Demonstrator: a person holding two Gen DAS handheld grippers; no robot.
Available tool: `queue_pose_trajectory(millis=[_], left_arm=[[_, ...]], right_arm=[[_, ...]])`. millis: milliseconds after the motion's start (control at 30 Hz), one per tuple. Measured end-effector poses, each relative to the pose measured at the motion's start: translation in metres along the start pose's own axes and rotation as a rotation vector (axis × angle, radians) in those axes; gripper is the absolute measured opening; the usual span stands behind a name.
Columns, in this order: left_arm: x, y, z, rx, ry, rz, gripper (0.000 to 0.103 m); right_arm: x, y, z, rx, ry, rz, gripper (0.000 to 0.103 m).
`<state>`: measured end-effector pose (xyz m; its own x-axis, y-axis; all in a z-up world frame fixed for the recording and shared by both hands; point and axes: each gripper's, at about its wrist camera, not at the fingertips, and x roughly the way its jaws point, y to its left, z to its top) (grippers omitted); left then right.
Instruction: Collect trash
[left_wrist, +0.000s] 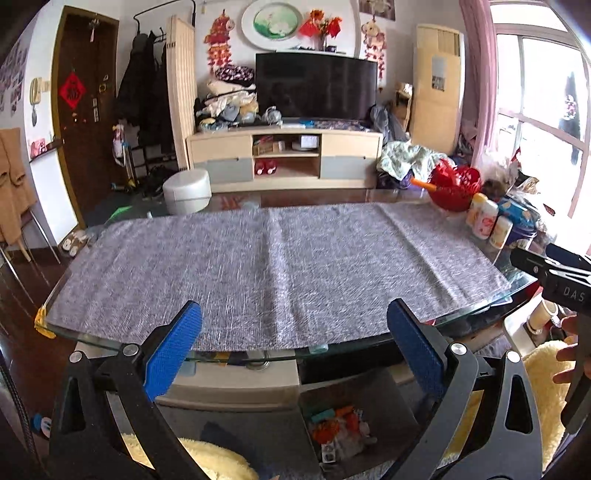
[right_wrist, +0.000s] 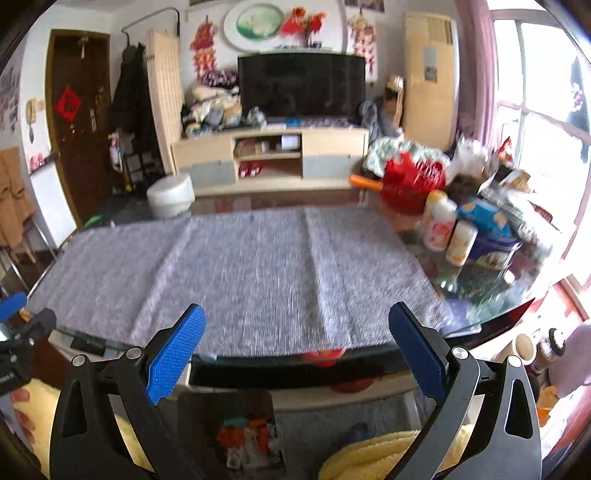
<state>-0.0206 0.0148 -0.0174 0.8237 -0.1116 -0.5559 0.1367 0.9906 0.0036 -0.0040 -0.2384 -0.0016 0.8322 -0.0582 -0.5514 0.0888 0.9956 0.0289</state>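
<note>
**Operator:** Presently, status of collection?

**Technician:** By my reading, near complete — the grey cloth (left_wrist: 280, 266) covering the glass table (left_wrist: 122, 341) shows no loose scraps in either wrist view; the trash (left_wrist: 338, 430), a heap of orange, teal and white wrappers, lies in a grey bin (left_wrist: 384, 398) on the floor below the near table edge; the same heap appears in the right wrist view (right_wrist: 247, 439). What remains, if anything, cannot be confirmed; the bottles (left_wrist: 487, 221), the red basket (left_wrist: 452, 184) and the packets at the far right look like stored goods rather than waste.

**Operator:** Claw state?

**Technician:** Left gripper (left_wrist: 294, 345) — jaws wide apart, nothing between the blue pads; right gripper (right_wrist: 295, 349) likewise spread and empty.

**Operator:** Edges and clearance?

**Technician:** The near glass rim runs just beyond both sets of fingertips, with a yellow guard (left_wrist: 42, 325) on the left corner; a straight descent to the bin would risk a strike on that rim; approach from the near side of it. Over the cloth the room is open; the right end is crowded; the two grippers sit near each other, so keep their paths apart.
</note>
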Motion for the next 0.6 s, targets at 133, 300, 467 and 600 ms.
queue_pose_trajectory(millis=[133,300,467,600], left_arm=[[-0.013,-0.002,0.003,0.002,-0.033,0.019,0.095],[-0.023,-0.004,0.003,-0.004,-0.057,0.026,0.095],[-0.03,-0.004,0.003,-0.015,-0.077,0.035,0.095],[-0.033,-0.004,0.004,-0.014,-0.087,0.043,0.095]], right_arm=[[-0.016,0.002,0.002,0.0,-0.036,-0.017,0.1],[-0.024,0.002,0.0,0.004,-0.047,-0.029,0.1],[-0.021,0.006,-0.004,0.008,-0.036,-0.016,0.1],[-0.02,0.009,-0.006,0.007,-0.029,-0.003,0.1]])
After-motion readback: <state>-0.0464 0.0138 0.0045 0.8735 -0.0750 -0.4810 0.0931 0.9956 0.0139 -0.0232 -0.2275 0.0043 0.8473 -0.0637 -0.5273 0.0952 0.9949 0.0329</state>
